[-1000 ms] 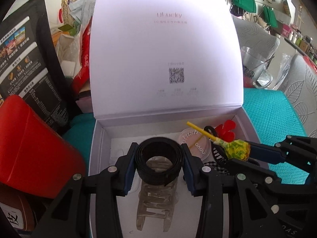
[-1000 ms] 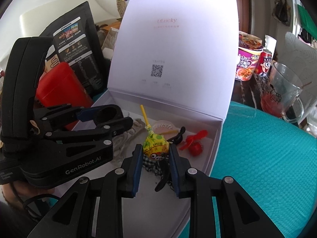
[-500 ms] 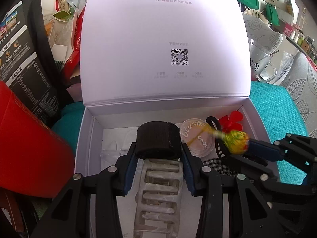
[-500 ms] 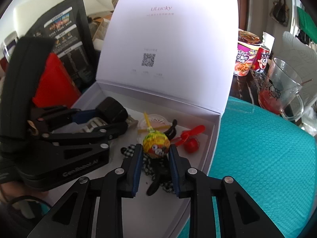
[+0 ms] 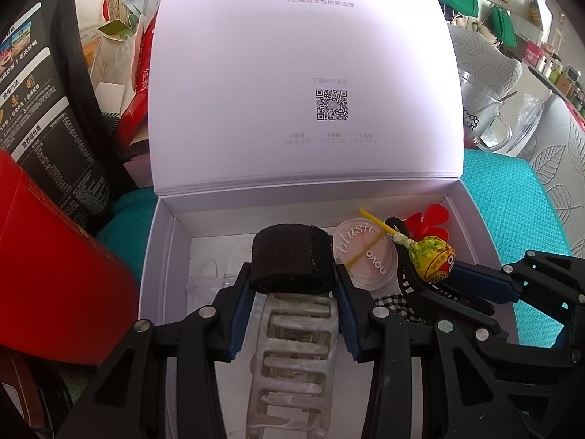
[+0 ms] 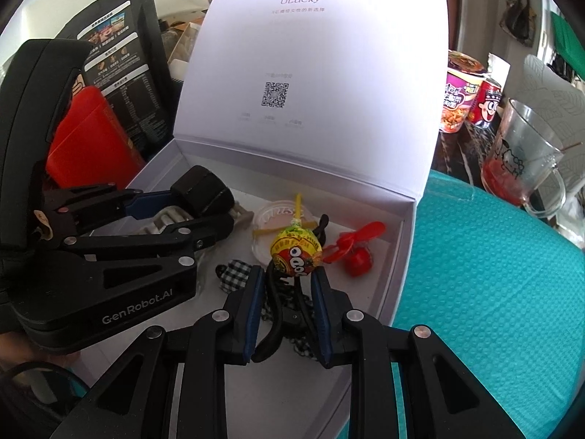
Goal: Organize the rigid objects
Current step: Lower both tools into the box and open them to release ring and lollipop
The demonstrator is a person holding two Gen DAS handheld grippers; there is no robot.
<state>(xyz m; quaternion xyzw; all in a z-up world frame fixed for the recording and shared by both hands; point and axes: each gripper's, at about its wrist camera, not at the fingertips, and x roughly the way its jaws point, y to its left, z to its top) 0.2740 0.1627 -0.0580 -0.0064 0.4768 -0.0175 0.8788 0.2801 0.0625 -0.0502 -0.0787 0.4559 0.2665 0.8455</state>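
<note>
A white box (image 5: 161, 234) with its lid upright lies open on a teal mat. My left gripper (image 5: 292, 278) is shut on a black roll of strap (image 5: 290, 261) and holds it low inside the box, over a clear hair claw (image 5: 292, 351); the roll also shows in the right wrist view (image 6: 203, 190). My right gripper (image 6: 287, 274) is shut on a yellow-green lollipop (image 6: 296, 250), held over a checked black hair clip (image 6: 237, 272). The lollipop also shows in the left wrist view (image 5: 431, 256).
A round blush compact (image 5: 365, 256) and a red mini fan (image 6: 356, 252) lie in the box. A red box (image 5: 47, 281) and a black bag (image 5: 36, 109) stand left. A glass mug (image 6: 523, 168), a noodle cup (image 6: 459, 95) and a red can (image 6: 488, 104) stand right.
Both grippers have moved down and forward into the box with their objects still held. The black roll has tipped so its outer band faces the camera.
</note>
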